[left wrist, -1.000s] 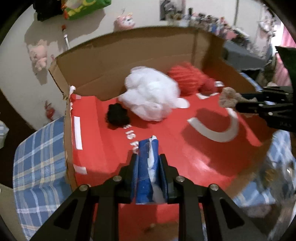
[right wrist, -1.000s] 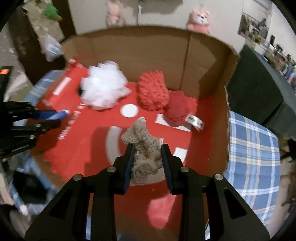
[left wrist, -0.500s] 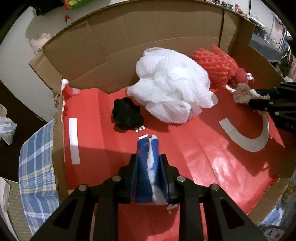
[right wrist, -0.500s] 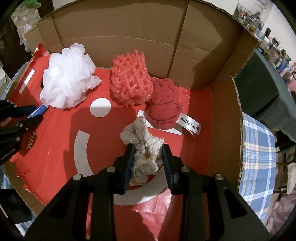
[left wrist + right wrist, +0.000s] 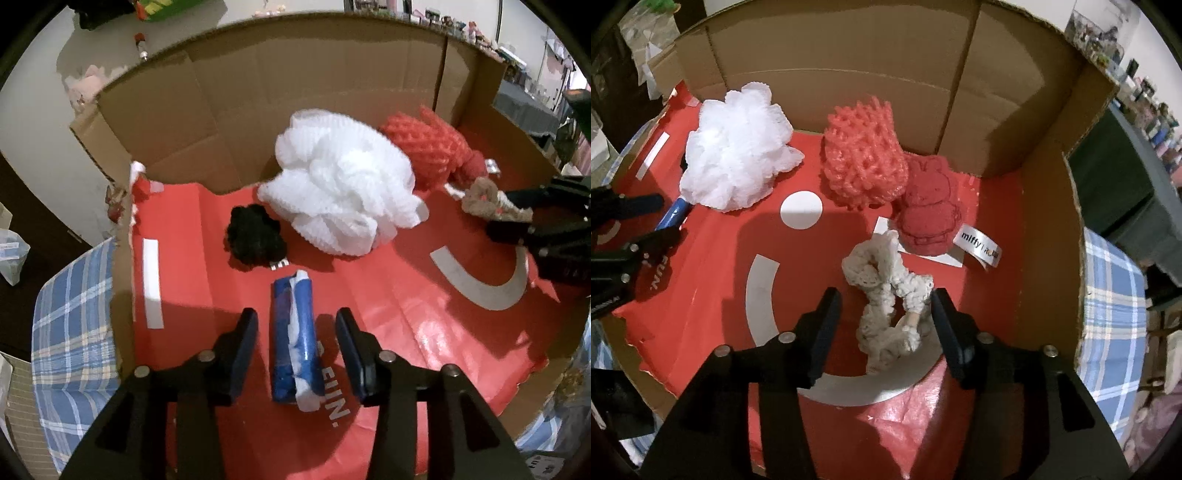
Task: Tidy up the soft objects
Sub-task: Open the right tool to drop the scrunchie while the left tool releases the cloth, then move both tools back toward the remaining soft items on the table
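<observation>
Both grippers just released: left gripper [image 5: 295,332] spread around blue roll [image 5: 295,343], right gripper [image 5: 884,314] around cream scrunchie [image 5: 886,299]. Both placed in box [image 5: 849,44].

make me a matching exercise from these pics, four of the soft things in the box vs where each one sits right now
Things:
1. blue roll
2. cream scrunchie
3. black pom-pom
4. red bunny sponge

Places:
A. beside the red mesh pouf, on a white card
B. between the open fingers of the right gripper
C. just left of the white pouf
D. between the open fingers of the left gripper

Pairs: 1-D, 2-B, 3-C, 4-A
</observation>
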Action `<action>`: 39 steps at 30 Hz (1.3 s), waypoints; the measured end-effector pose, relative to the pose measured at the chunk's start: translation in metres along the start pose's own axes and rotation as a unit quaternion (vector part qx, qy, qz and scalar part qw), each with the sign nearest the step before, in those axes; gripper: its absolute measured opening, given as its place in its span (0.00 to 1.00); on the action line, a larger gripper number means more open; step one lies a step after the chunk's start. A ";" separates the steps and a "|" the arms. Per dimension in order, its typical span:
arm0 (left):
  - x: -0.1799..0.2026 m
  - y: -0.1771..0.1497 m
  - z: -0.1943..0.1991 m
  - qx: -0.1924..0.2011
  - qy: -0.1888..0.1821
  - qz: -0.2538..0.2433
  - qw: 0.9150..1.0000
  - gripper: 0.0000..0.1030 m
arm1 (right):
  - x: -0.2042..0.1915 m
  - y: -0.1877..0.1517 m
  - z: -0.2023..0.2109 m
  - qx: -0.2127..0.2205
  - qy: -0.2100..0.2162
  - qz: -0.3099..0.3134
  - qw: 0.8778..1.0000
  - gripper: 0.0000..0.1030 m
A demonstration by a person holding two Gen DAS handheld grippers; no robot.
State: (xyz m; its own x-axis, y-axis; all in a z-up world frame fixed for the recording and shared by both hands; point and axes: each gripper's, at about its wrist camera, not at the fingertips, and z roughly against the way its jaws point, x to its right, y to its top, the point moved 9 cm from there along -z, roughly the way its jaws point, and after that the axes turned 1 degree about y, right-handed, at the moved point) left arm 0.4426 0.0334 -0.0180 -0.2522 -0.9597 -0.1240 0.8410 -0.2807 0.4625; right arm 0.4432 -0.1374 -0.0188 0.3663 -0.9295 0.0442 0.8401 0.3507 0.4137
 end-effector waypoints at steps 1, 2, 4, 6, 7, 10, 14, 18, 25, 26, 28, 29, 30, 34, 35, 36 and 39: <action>0.000 0.000 0.003 0.003 -0.001 0.001 1.000 0.48 | 0.000 0.000 0.002 0.002 0.003 -0.004 1.000 0.50; 0.000 0.001 0.007 0.007 -0.005 0.004 1.000 0.54 | 0.000 0.001 0.005 0.005 0.009 -0.009 1.000 0.50; 0.001 0.001 0.016 0.017 -0.009 0.006 1.000 0.61 | -0.001 0.001 0.013 0.010 0.016 -0.013 1.000 0.52; 0.003 0.001 0.026 0.031 -0.009 0.005 0.999 0.63 | -0.002 0.001 0.025 0.019 0.013 -0.012 1.000 0.53; 0.004 0.001 0.033 0.039 -0.009 0.005 0.999 0.64 | -0.003 0.001 0.031 0.024 0.011 -0.011 1.000 0.59; 0.007 0.000 0.058 0.065 -0.023 0.014 0.998 0.74 | -0.008 -0.002 0.057 0.046 0.016 -0.009 0.999 0.64; 0.013 -0.005 0.103 0.112 -0.028 0.025 0.993 0.81 | -0.016 -0.011 0.102 0.082 0.020 -0.009 0.996 0.66; 0.020 -0.013 0.148 0.159 -0.031 0.033 0.986 0.92 | -0.025 -0.023 0.148 0.127 0.015 -0.002 0.992 0.73; 0.033 -0.041 0.231 0.248 -0.025 0.036 0.968 0.99 | -0.050 -0.058 0.230 0.209 0.020 -0.003 0.978 0.79; 0.036 -0.047 0.243 0.261 -0.026 0.038 0.964 1.00 | -0.053 -0.065 0.238 0.219 0.023 -0.004 0.976 0.81; 0.040 -0.059 0.259 0.280 -0.029 0.041 0.959 1.00 | -0.059 -0.081 0.254 0.241 0.025 -0.004 0.970 0.81; 0.043 -0.065 0.267 0.290 -0.032 0.042 0.956 1.00 | -0.061 -0.088 0.261 0.250 0.022 -0.003 0.968 0.81; 0.045 -0.071 0.272 0.297 -0.033 0.043 0.953 1.00 | -0.066 -0.098 0.269 0.264 0.018 -0.003 0.964 0.81; 0.053 -0.098 0.291 0.327 -0.018 0.047 0.944 1.00 | -0.082 -0.128 0.291 0.301 0.022 0.000 0.954 0.85; 0.056 -0.107 0.295 0.335 -0.014 0.050 0.941 1.00 | -0.086 -0.135 0.295 0.308 0.026 0.000 0.951 0.89; 0.058 -0.113 0.297 0.340 -0.014 0.054 0.939 1.00 | -0.091 -0.145 0.300 0.320 0.027 -0.002 0.947 0.89; 0.063 -0.131 0.301 0.345 -0.025 0.063 0.936 1.00 | -0.100 -0.166 0.307 0.340 0.022 -0.002 0.940 0.89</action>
State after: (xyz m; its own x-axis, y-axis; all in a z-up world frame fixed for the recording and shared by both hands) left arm 0.1730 0.0138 0.1779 -0.2075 -0.9782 0.0035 0.3604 -0.0731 0.9299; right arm 0.1441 -0.1382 0.1873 0.3919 -0.9199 0.0091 0.3977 0.1783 0.9000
